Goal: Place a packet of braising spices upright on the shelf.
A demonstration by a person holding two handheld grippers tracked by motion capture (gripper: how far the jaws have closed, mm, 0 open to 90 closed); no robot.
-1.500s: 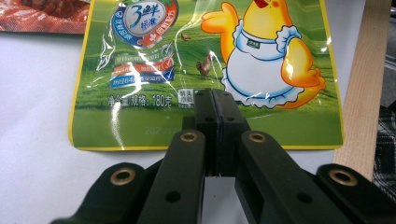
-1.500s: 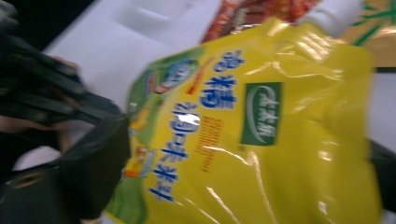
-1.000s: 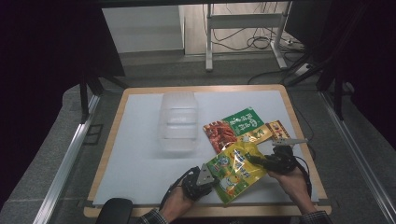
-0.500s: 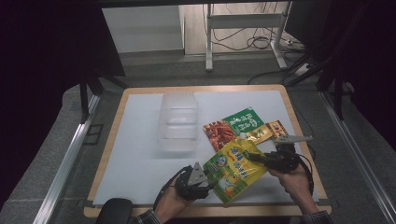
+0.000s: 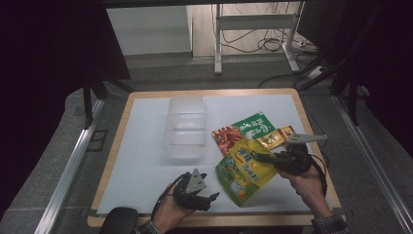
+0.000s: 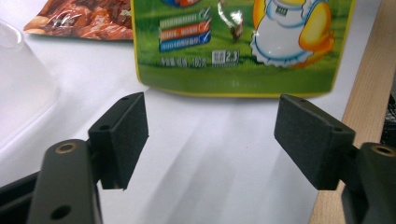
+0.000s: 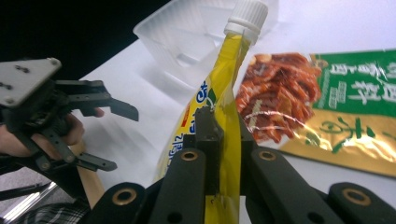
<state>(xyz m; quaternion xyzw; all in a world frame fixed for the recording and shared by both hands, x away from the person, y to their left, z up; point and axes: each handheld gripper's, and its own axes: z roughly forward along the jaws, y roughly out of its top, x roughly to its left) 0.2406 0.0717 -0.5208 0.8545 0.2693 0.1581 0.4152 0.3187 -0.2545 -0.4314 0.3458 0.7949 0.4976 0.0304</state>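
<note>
Clear plastic container (image 5: pixel 185 126) sits empty at mid-table, so packing, if that is the aim, looks barely begun. One yellow-green spouted pouch (image 5: pixel 243 169) is lifted at its edge, clamped by the right gripper (image 5: pixel 267 158); the left gripper (image 5: pixel 210 197) rests released near the front edge. Three flat packets lie beside it: green (image 5: pixel 255 126), red (image 5: pixel 225 137), gold (image 5: pixel 273 138).

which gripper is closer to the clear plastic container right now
Left. The left gripper sits open just below the clear plastic container; the right gripper is off to its side, clamping the yellow-green pouch.
</note>
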